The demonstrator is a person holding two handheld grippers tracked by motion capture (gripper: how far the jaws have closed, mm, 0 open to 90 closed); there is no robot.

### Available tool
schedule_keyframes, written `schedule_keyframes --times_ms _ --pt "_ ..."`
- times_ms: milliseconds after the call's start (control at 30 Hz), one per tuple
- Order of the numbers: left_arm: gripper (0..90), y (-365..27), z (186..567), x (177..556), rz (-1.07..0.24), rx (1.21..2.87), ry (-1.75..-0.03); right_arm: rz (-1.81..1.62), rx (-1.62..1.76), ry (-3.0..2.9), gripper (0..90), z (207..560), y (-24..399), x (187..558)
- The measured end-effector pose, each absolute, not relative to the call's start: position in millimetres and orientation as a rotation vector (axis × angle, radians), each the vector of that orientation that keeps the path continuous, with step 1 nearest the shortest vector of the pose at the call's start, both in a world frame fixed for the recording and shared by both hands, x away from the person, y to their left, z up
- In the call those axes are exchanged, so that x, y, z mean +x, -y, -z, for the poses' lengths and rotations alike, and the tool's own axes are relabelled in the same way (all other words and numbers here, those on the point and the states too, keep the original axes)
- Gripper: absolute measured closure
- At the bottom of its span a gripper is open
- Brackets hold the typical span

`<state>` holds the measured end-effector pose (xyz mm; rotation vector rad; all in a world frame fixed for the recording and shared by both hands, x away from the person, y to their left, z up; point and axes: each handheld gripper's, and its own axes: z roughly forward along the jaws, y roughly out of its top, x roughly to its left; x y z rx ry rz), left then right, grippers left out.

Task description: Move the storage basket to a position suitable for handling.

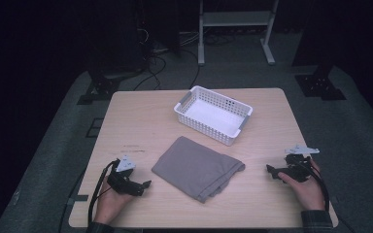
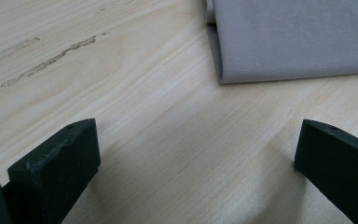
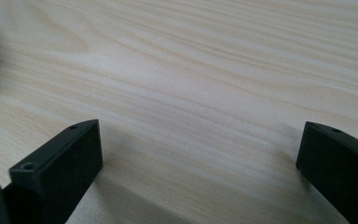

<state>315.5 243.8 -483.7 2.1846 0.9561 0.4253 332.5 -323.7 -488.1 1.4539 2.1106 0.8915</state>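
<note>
While two hands reach in from the near edge of the pale rectangular wooden table [image 1: 141,121], each one holds one black two-jaw gripper, so there are two grippers in all. The left gripper [image 1: 147,185] lies low over the near left part of the tabletop, its hand [image 1: 110,200] wrapped around the body from behind and its tips pointing toward the middle of the table. In the left gripper view its jaws stand wide apart over bare wood with nothing between them, and a folded corner of cloth shows just ahead of them. The right gripper [image 1: 270,170] sits at the near right, its hand [image 1: 307,189] gripping from the side and its tips pointing inward toward the left. In the right gripper view its jaws are likewise spread wide over bare wood, holding nothing.

Between the two grippers, a little farther in, lies one grey folded cloth [image 1: 196,167], flat on the wood and turned at an angle to the table edge. It touches neither gripper; each gripper's tips stop near a side of it.

Beyond the cloth, toward the far edge and apart from it, stands one white perforated plastic basket [image 1: 243,121] with grey handles, also set at an angle.
</note>
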Motion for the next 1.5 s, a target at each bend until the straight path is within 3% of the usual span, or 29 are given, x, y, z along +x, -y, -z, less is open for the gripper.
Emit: schedule_keyframes --times_ms 133,200,233,1500 --pt "0.0 -243.7 483.6 315.5 -0.418 2.19 -0.943 -0.891 1.451 -2.12 1.6 487.4 324.2 332.2" --pt "0.0 -243.8 483.6 315.8 -0.414 2.193 -0.935 -0.887 1.449 -2.126 6.3 485.9 324.2 332.0" --pt "0.0 -244.2 483.4 315.8 -0.411 2.198 -0.93 -0.885 1.443 -2.121 13.1 484.1 324.0 331.3" --pt "0.0 -244.4 483.6 317.1 -0.402 2.201 -0.912 -1.003 1.288 -2.246 28.6 443.7 293.4 350.7"
